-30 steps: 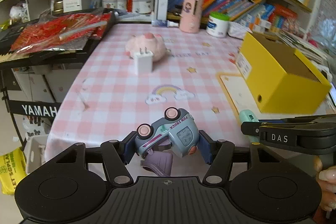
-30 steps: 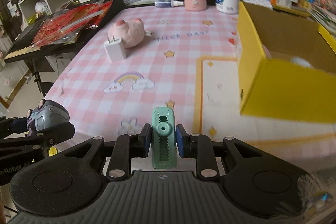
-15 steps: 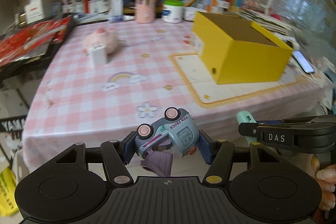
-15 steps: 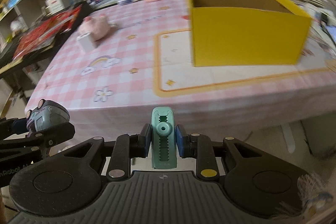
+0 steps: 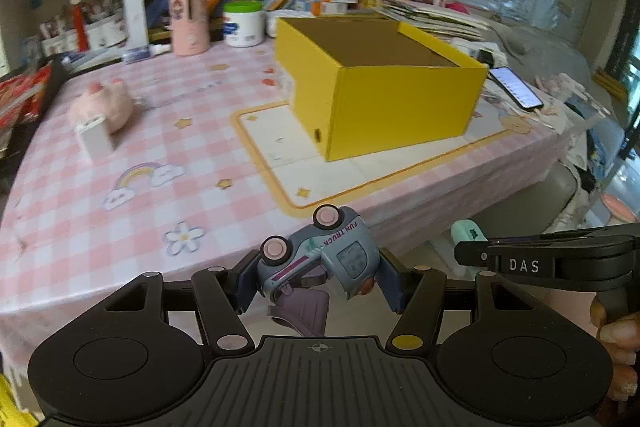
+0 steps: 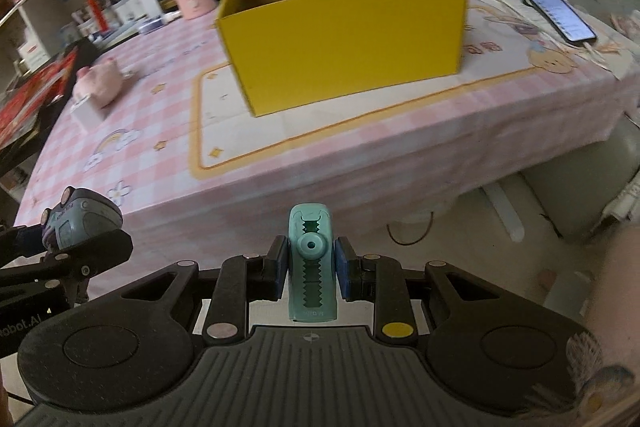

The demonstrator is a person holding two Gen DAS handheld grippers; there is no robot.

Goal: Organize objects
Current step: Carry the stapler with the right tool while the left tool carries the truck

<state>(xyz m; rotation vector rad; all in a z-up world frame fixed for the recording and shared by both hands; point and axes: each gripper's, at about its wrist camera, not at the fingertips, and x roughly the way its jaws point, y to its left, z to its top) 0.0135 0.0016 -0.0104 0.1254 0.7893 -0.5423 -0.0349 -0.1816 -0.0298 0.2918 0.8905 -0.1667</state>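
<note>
2 loads are carried at once: the left gripper (image 5: 318, 279) has its jaws pinching a toy truck (image 5: 320, 259), wheels turned up, and the right gripper (image 6: 308, 273) has its jaws pressed onto a mint-green clip (image 6: 310, 263). Both hang off the near edge of the table (image 6: 360, 155), short of the open yellow box (image 6: 344, 23). Judged best practice: bring each load above the box rim before releasing, 1 hand at a time, to avoid collision
</note>
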